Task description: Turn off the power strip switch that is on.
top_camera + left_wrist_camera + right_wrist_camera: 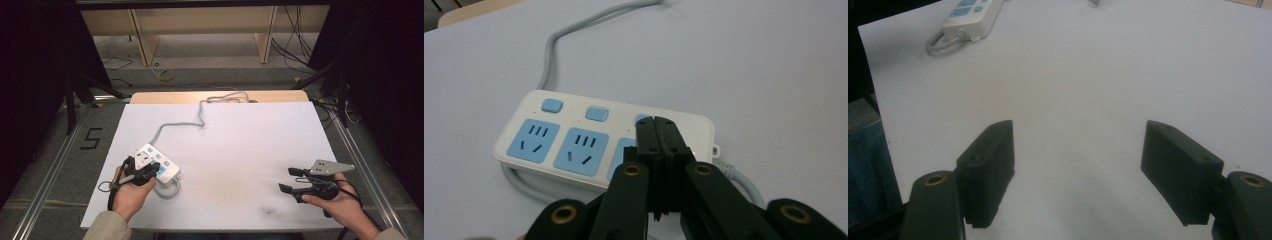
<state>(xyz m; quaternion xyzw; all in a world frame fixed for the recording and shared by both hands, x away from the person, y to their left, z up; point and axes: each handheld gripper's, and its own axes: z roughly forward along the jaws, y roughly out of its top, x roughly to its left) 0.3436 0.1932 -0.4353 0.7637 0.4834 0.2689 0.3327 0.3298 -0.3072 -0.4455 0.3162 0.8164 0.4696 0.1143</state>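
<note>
A white power strip (162, 164) with blue sockets and blue switches lies on the white board (235, 145) at the front left. In the left gripper view its two free sockets (554, 145) show left of the jaws. My left gripper (149, 171) is shut, with nothing seen between its jaws. Its tips (655, 126) hang just over the strip's third switch and socket, and whether they touch it I cannot tell. My right gripper (289, 180) stands open over bare board at the front right, nothing between its fingers (988, 160). Far off in that gripper's view lies the strip (968, 15).
The strip's grey cable (180, 122) snakes across the board to the far edge, and a loop of it (169, 191) curls at the strip's near end. Beyond the table are a wooden shelf (200, 30) and loose cables on the floor.
</note>
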